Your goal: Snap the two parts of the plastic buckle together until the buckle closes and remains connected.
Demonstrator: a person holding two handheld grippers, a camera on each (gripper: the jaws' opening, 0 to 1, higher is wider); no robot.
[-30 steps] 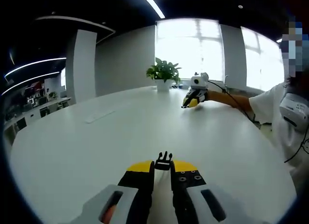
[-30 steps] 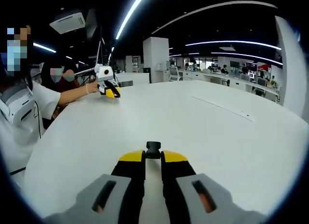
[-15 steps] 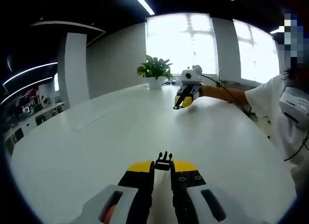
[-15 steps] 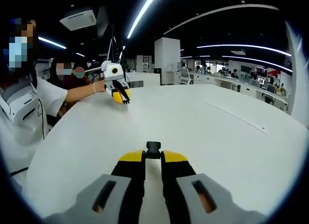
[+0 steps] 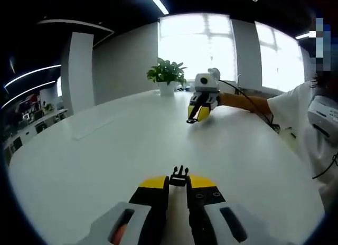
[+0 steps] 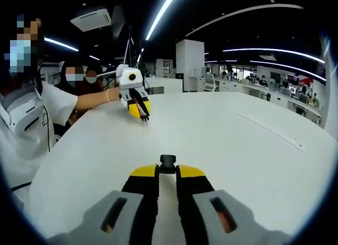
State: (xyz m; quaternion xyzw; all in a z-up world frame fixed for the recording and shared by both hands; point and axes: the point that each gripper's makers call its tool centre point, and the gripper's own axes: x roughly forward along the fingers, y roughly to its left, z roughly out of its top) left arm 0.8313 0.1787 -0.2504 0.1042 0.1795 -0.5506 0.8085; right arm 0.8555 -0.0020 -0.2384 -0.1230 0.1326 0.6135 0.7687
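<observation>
While I look along the left gripper [image 5: 178,186] at the bottom centre of the left gripper view, I find its yellow-tipped jaws drawn together and clamped on the pronged buckle half [image 5: 179,176], whose black prongs stick up past the tips toward the middle of the frame. Beyond it the white table [image 5: 105,150] spreads across the frame, and above centre, a little right, I see the right gripper [image 5: 194,118] held over the tabletop, reaching in from a bare forearm that runs to the white sleeve [image 5: 296,115] at the right edge. A potted plant [image 5: 167,77] stands on the table near the top centre, in front of bright windows, and a pale flat strip [image 5: 94,127] lies on the table at the left. In the right gripper view, the right gripper [image 6: 167,175] rises from the bottom centre with its jaws closed on the socket buckle half [image 6: 168,162], a small black block poking out just above the yellow tips. Well apart from it, in the upper left of that frame, I see the left gripper [image 6: 142,118] tilted down toward the white table [image 6: 237,155] with a thin dark piece showing at its tip, too small for me to make out. A person in a white shirt [image 6: 26,123] fills the left edge. The two buckle halves are well apart, each held in its own gripper, not joined.
</observation>
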